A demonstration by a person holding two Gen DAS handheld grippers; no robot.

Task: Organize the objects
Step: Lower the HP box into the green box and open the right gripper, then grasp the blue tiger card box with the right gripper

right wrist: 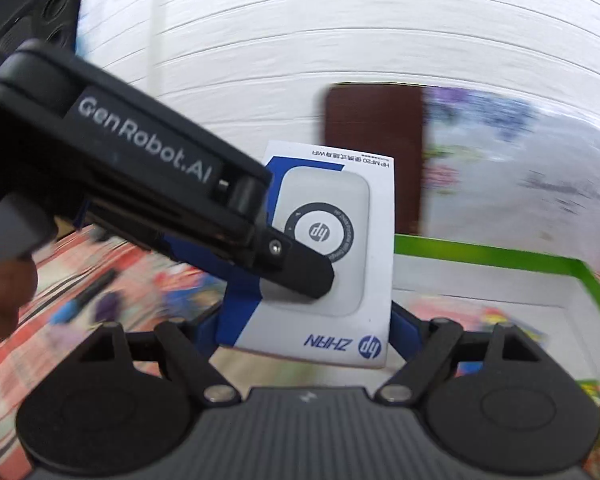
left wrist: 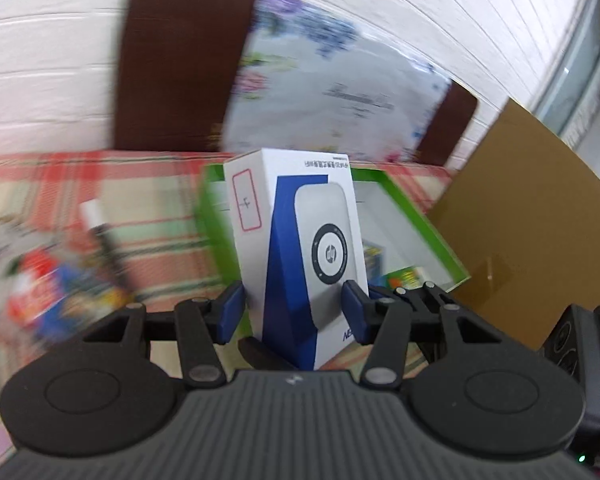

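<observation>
HP box (left wrist: 300, 248) clamped btwn left hand-held gripper (left wrist: 296, 308) pads.

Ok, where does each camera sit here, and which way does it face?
Left wrist: on the left gripper, facing the green tray and the wall; its fingers clamp the HP box.
Right wrist: on the right gripper, facing the wall; its fingers flank the box, while the left gripper and a hand cross in.
Shared: box, tray, brown chair back.

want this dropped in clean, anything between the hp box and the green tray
Nothing visible blocks it. The hp box is held in both grippers' jaws in front of the green tray, whose near floor looks bare; small packs lie at one end.
</observation>
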